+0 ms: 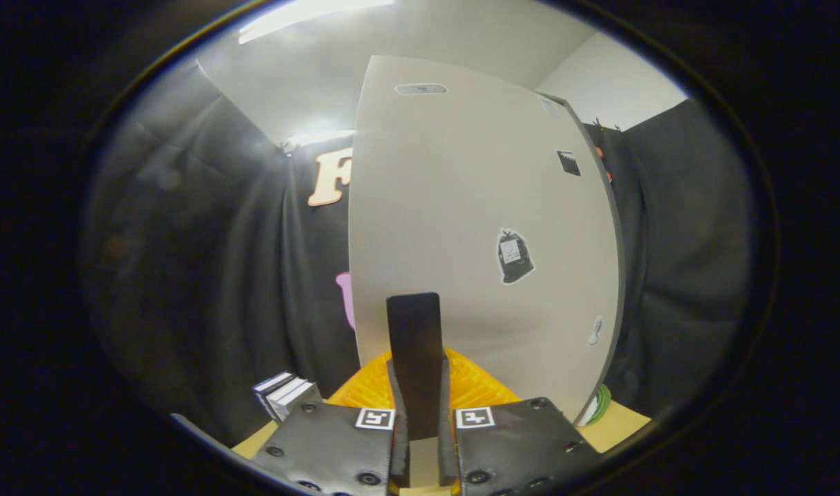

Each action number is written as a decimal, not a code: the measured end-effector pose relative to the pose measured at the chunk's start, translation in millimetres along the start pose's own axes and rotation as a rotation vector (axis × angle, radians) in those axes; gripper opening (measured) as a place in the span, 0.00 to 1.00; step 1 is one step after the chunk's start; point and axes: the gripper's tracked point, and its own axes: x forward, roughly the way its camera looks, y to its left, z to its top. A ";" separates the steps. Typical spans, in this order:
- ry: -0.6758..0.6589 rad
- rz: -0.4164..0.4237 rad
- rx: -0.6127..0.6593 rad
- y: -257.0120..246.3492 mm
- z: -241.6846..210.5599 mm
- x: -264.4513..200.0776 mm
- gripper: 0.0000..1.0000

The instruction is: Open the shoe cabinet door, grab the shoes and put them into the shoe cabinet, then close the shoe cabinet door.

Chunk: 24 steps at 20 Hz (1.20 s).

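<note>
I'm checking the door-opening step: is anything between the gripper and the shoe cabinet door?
Nothing visible. The gripper is shut on a black flat handle that stands against the pale flat cabinet door, with a finger on either side of it.

The gripper [423,413] points straight ahead and sits level, its two fingers [397,413] drawn in close together, nearly parallel, with just a narrow gap left between them. Both fingers press on the sides of a dark upright handle [414,344] that stands in that gap and rises past the tips. The two finger mounts lie side by side at the near end, left and right.
</note>
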 end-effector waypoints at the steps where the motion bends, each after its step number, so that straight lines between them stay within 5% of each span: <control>1: 0.004 0.012 0.000 -1.7 0.0 -2.1 0.18; 12: 0.018 0.117 0.024 -36.5 7.6 -50.8 0.18; 24: 0.002 0.079 0.026 -95.1 17.6 -98.9 0.15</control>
